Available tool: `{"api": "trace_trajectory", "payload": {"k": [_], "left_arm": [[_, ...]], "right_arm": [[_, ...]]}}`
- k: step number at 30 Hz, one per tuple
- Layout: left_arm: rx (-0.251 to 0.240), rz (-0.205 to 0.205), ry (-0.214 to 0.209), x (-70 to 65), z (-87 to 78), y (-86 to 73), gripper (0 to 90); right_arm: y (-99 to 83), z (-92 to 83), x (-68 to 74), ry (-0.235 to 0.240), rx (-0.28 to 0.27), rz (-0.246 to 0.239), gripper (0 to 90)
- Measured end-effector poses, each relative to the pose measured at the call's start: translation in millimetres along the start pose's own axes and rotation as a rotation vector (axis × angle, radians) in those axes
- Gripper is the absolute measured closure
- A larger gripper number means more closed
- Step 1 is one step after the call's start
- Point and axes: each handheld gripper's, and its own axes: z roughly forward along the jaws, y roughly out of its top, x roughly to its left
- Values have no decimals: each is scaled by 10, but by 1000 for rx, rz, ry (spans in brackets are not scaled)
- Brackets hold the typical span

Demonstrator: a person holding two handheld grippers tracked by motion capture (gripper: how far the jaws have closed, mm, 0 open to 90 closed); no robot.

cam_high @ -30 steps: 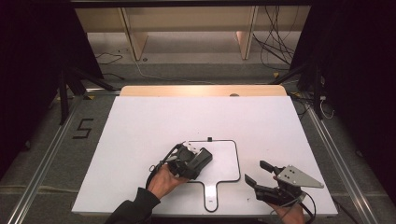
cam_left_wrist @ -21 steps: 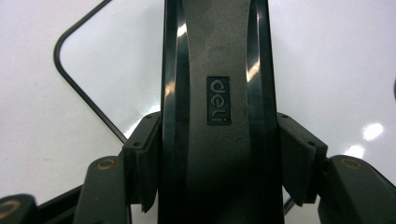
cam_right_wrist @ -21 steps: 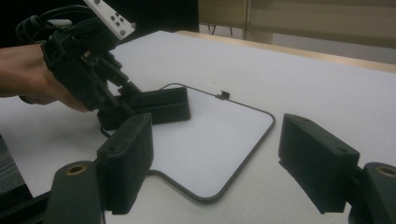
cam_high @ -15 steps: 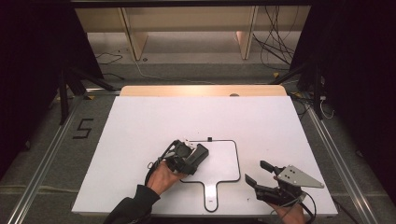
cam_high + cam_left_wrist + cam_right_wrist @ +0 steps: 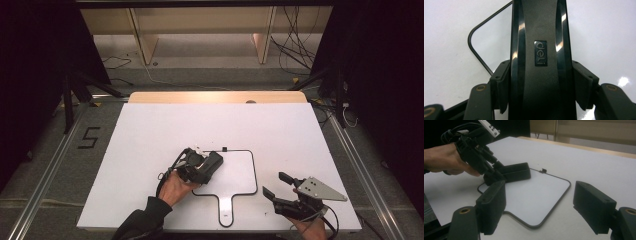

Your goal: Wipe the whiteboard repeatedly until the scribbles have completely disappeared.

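A black, glossy, stapler-like object (image 5: 540,75) with a small logo badge sits between the pads of my left gripper (image 5: 544,83), which is shut on it. In the high view a hand holds the left gripper (image 5: 200,167) low over the table, and the black object (image 5: 214,162) lies at the left edge of a paddle-shaped black outline (image 5: 255,172). The right gripper view shows that object (image 5: 516,171) resting on the white surface inside the outline. My right gripper (image 5: 542,207) stands open with nothing between its pads, near the table's front right (image 5: 280,185).
The white table top (image 5: 220,125) has a wooden strip along its far edge (image 5: 215,97). A small black clip (image 5: 225,148) sits on the outline's far side. Cables and shelf legs lie on the floor beyond the table.
The left gripper and the black object have shifted slightly to the left. The right gripper has stayed where it was.
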Motion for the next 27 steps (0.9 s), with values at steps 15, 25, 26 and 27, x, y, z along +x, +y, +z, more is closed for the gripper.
{"api": "trace_trajectory", "payload": {"k": [15,25,26,27], "left_arm": [[-39,-15,-7,33,-96,32,403],[-73,-43,-11,113,-206,63,402],[-70,-44,-12,124,-217,65,402],[-74,-48,-11,133,-225,66,402]], "right_arm": [[-6,-2,-15,0,-1,5,272],[-10,-5,-21,-1,-1,11,272],[-10,-7,-21,-1,0,11,272],[-10,-8,-23,-2,0,11,272]]}}
